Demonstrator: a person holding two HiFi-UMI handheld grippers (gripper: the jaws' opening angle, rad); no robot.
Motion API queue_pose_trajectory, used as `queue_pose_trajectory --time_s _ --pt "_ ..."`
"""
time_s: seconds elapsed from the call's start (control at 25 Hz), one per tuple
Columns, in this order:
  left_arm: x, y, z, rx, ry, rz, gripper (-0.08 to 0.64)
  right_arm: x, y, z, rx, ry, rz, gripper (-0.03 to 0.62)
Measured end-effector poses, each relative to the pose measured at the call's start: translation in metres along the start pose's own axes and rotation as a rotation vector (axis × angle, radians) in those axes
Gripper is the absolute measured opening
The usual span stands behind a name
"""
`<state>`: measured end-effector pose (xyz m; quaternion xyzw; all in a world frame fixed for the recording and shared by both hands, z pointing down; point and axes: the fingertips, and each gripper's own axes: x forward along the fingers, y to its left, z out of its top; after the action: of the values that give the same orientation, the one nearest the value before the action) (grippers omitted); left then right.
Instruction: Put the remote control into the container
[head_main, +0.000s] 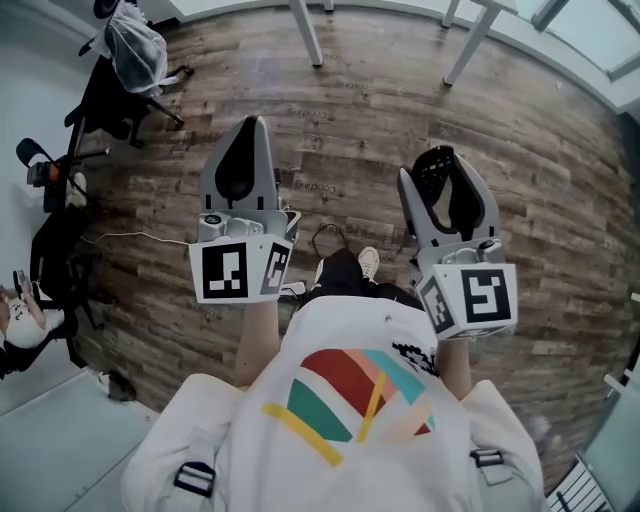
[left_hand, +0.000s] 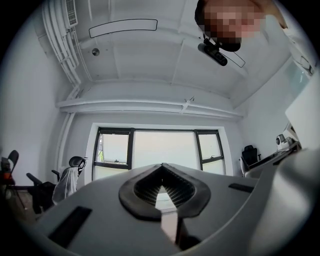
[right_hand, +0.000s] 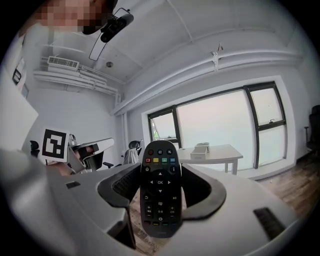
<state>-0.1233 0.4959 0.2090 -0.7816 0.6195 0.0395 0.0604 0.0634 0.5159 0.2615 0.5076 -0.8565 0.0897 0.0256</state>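
A black remote control (right_hand: 160, 192) with coloured buttons stands upright between the jaws of my right gripper (right_hand: 161, 170), buttons facing the camera; the dark pads are shut on its two sides. In the head view the remote (head_main: 434, 175) shows as a dark shape inside the right gripper (head_main: 447, 160), held up in front of the person's chest. My left gripper (head_main: 252, 128) is raised beside it, to the left. Its jaws are shut with nothing between them, and in the left gripper view the left gripper (left_hand: 161, 167) points toward a window. No container shows in any view.
Below me is a wooden floor (head_main: 360, 120). An office chair (head_main: 130, 60) draped with cloth stands at the far left, and white table legs (head_main: 305, 30) rise at the back. A white table (right_hand: 212, 154) carrying a box stands by the window. The person's shoe (head_main: 368, 262) shows between the grippers.
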Motion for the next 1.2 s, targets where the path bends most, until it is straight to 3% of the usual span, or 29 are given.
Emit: queue_pose_trajectory --time_s 0.4,0.76,0.96,1.2 --pt "0.022 0.008 0.000 0.002 -0.014 -0.005 0.008 0.019 -0.008 0.008 -0.013 -0.013 0.011 0.255" --pt "0.077 0.005 -0.008 -0.007 -0.032 -0.066 0.008 0.041 -0.041 0.015 -0.019 -0.018 -0.066 0.255" --pt "0.128 0.009 -0.020 -0.022 -0.031 -0.108 0.008 0.080 -0.057 0.016 -0.016 -0.004 -0.076 0.255" --pt "0.190 0.028 -0.019 -0.033 -0.051 -0.086 0.008 0.140 -0.073 0.039 -0.042 -0.003 -0.039 0.255"
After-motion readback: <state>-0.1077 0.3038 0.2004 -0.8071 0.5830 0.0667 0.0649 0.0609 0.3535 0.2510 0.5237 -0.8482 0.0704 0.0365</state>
